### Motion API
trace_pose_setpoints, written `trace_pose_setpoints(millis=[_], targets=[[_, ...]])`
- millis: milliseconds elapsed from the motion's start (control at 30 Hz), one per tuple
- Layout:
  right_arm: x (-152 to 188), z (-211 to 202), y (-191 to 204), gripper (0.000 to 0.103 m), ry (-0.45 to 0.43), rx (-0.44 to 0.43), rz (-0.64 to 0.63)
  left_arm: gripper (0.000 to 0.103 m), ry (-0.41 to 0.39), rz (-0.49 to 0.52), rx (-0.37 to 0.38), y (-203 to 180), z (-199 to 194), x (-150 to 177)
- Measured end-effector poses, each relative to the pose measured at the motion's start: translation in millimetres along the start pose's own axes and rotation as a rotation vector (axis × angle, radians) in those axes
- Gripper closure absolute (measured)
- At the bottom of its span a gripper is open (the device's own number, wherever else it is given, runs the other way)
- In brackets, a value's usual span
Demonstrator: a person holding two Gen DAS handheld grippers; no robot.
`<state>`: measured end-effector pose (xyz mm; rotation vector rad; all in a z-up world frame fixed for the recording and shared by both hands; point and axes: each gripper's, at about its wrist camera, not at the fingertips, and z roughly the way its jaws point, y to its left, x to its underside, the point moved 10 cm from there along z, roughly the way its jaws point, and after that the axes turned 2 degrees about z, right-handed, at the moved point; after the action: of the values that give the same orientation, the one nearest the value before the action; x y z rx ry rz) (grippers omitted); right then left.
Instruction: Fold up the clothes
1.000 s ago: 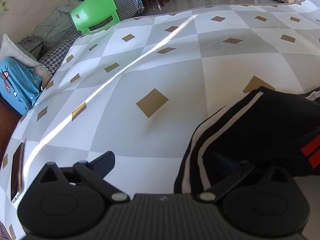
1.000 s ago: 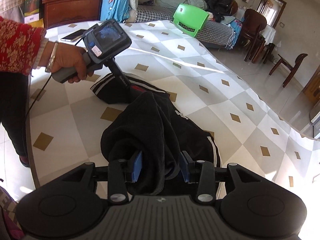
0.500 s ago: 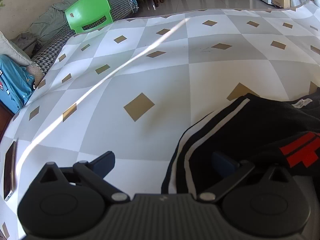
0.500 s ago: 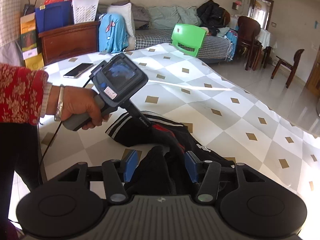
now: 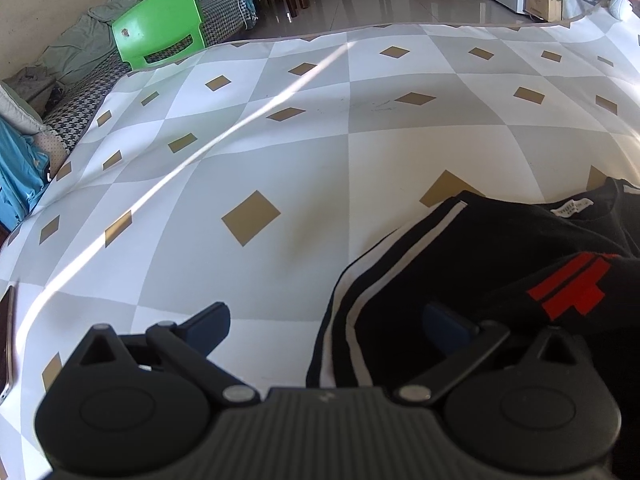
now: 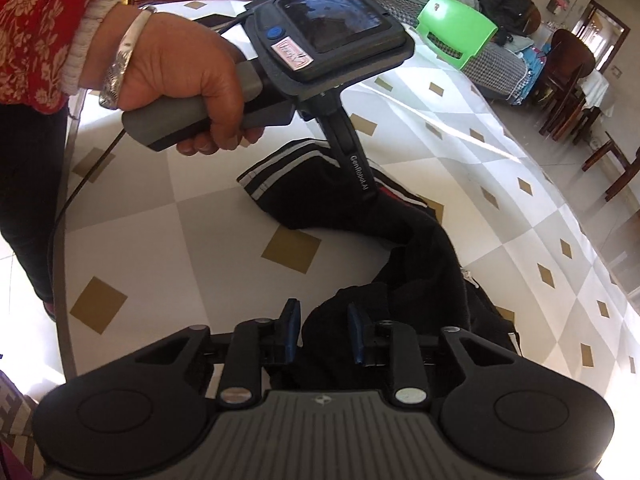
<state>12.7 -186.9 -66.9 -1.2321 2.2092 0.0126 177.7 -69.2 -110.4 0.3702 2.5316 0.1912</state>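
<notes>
Surface (image 5: 304, 152): we record a wide top under a cloth of grey and white diamonds with small tan squares; a stripe of sunlight crosses it.

Black garment (image 5: 500, 264): we find it bunched on the near part of the surface, with white stripes along one edge, a red printed mark and a white neck label. In the right wrist view (image 6: 420, 248) one end lies flat under the left tool and the other rises in a thick fold to our right tongs.

Green chair (image 5: 160, 36): we note it just past the far edge of the surface, against a checked sofa piled with clothes.

Left hand (image 6: 180, 72): it grips the grey handle of the left tool, with a floral red sleeve and a silver bangle at the wrist.

Left tongs (image 5: 328, 320): spread wide, grasping nothing; one blue pad lies over the striped edge, the other over bare cloth.

Right tongs (image 6: 322, 332): clenched on the raised fold of the black garment.

Phone (image 5: 7, 336): flat at the left edge of the surface.
</notes>
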Motion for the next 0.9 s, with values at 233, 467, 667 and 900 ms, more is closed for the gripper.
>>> trace_pose_setpoints(millis=[233,467,667,900], targets=[[33.4,8.2,8.6,0.08,0.106,0.008,-0.075,0.0,-0.001,0.018,-0.004,-4.5,1.4,1.8],[71.3,15.6,-5.0,0.079,0.231,0.078,-0.076,0.0,0.017,0.01,-0.011,-0.7,5.6,7.2],[56.5,-5.6,-18.3,0.075,0.141,0.066,0.059,0.0,0.021,0.005,-0.005,-0.3,3.1,9.5],[12.1,-18.1,-18.6,0.07,-0.034,0.041,0.161,0.0,0.002,0.013,0.015,-9.0,-6.4,7.7]])
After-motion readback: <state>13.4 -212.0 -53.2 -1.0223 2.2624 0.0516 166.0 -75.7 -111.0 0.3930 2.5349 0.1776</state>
